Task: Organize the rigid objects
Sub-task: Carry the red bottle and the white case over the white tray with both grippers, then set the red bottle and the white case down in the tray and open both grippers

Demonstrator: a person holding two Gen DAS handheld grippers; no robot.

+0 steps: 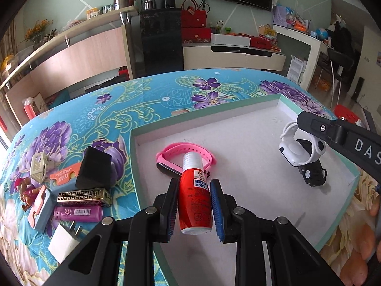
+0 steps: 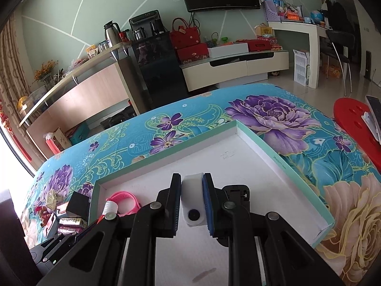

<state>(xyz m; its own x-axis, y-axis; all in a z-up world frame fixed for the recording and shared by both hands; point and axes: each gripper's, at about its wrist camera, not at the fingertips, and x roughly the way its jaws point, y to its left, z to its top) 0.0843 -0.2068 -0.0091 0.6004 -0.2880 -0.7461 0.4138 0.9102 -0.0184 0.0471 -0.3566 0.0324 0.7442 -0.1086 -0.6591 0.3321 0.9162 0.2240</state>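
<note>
My left gripper is shut on a red bottle with a white cap. It holds the bottle over the near left part of the white tray, with the cap next to a pink wristband lying there. My right gripper is shut on a white smartwatch over the tray's middle. Just beyond it stands a black toy car. In the left wrist view the smartwatch and the car show at the tray's right side. The right gripper's finger is above them.
Left of the tray, on the flowered cloth, lie several loose items: a black box, a gold patterned case, a purple tube, a white plug and an orange card. A red stool stands to the right.
</note>
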